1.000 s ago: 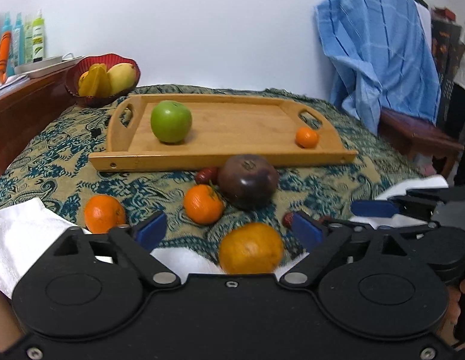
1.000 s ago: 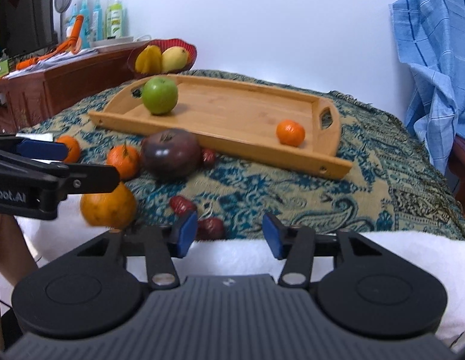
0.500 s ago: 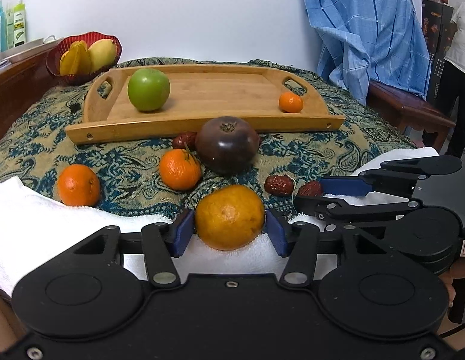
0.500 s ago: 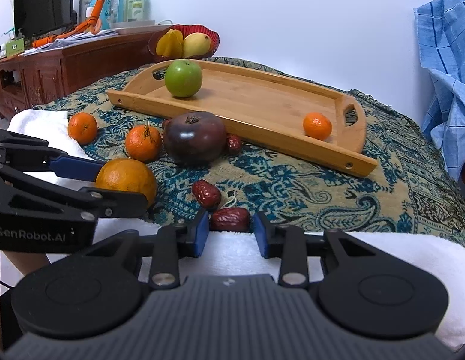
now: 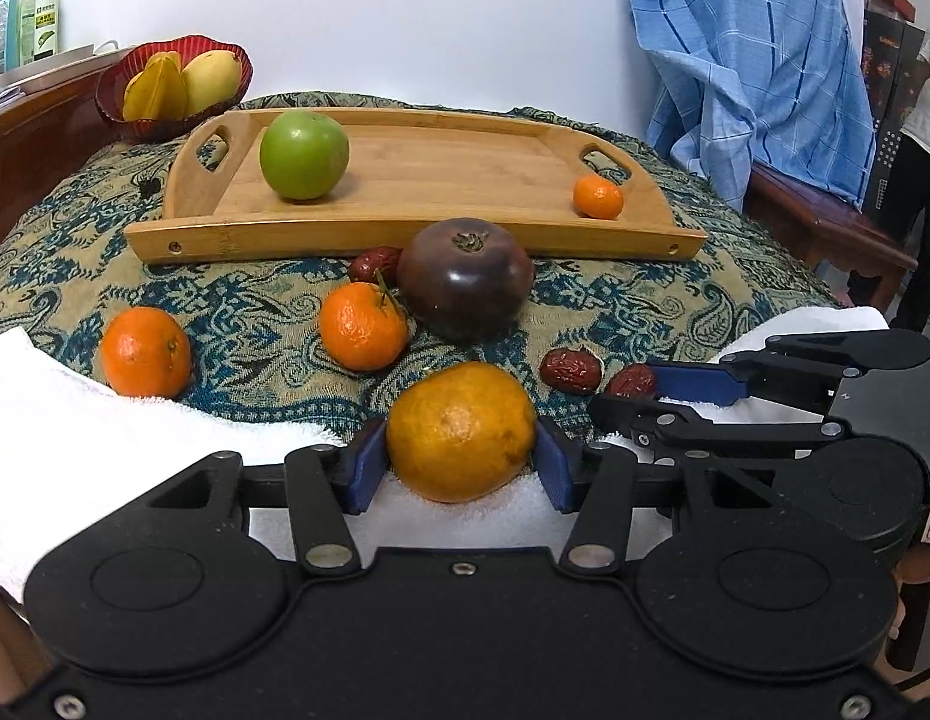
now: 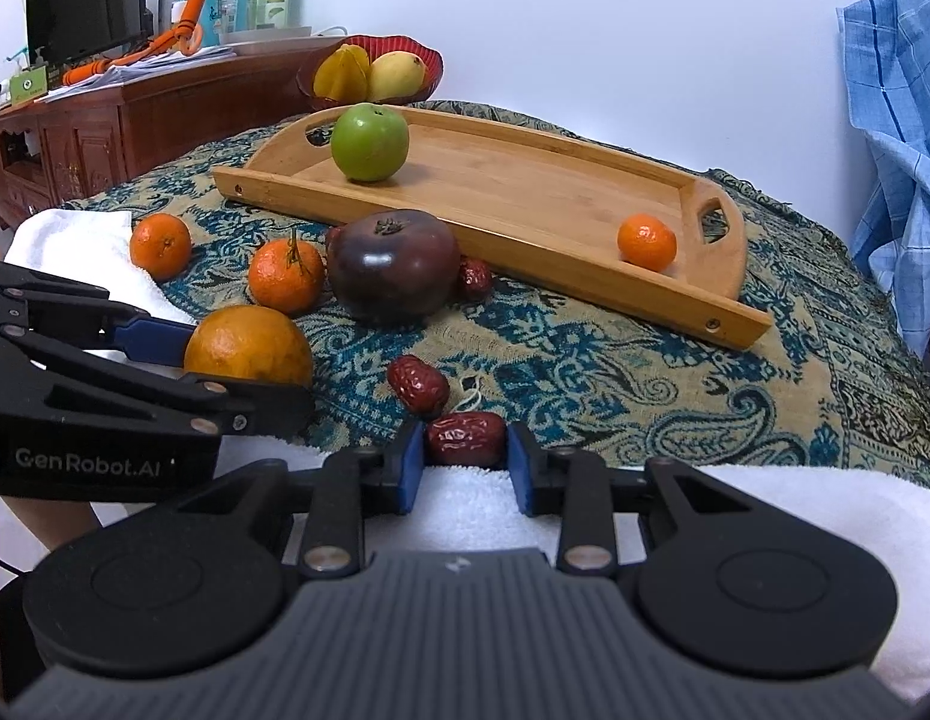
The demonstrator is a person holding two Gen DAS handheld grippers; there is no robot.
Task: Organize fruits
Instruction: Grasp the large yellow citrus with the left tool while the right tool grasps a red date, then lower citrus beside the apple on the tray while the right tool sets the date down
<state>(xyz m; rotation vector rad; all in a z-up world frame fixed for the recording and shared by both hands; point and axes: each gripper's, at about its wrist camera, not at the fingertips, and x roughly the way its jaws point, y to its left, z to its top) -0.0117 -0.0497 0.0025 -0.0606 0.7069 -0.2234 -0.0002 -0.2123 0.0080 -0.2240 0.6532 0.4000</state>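
Left gripper (image 5: 462, 459) first: I have both blue pads pressed on the flanks of the big orange (image 5: 461, 431), which sits on the white towel (image 5: 63, 438) right between the fingers. Its jaws have just been closing, and the fruit fills the gap now. I judge it firm and fairly heavy, with a dimpled rind that should not slip; the widest part, where the pads sit, is the right place to hold it.

Ahead and to the left of that gripper lies a small mandarin (image 5: 146, 351) at the towel's edge. Straight ahead sits a stemmed mandarin (image 5: 363, 326), touching a dark purple fruit (image 5: 464, 279). Beyond them the wooden tray (image 5: 417, 237) already carries a green apple (image 5: 304, 154) towards its left end and a tiny mandarin (image 5: 597, 197) near its right handle. A red bowl (image 5: 114, 102) of yellow fruit stands off the tray's far left corner.

Right gripper (image 6: 465, 465) next: its jaws have just been closing too, and they pinch a red date (image 6: 465, 438) end to end at the towel's border. A second date (image 6: 417, 383) lies just ahead and left of it, loose on the patterned cloth (image 6: 585, 372). The date looks light, wrinkled and soft, so I would keep the squeeze gentle and lift slowly; a hard pinch could squash it or squirt it out sideways.
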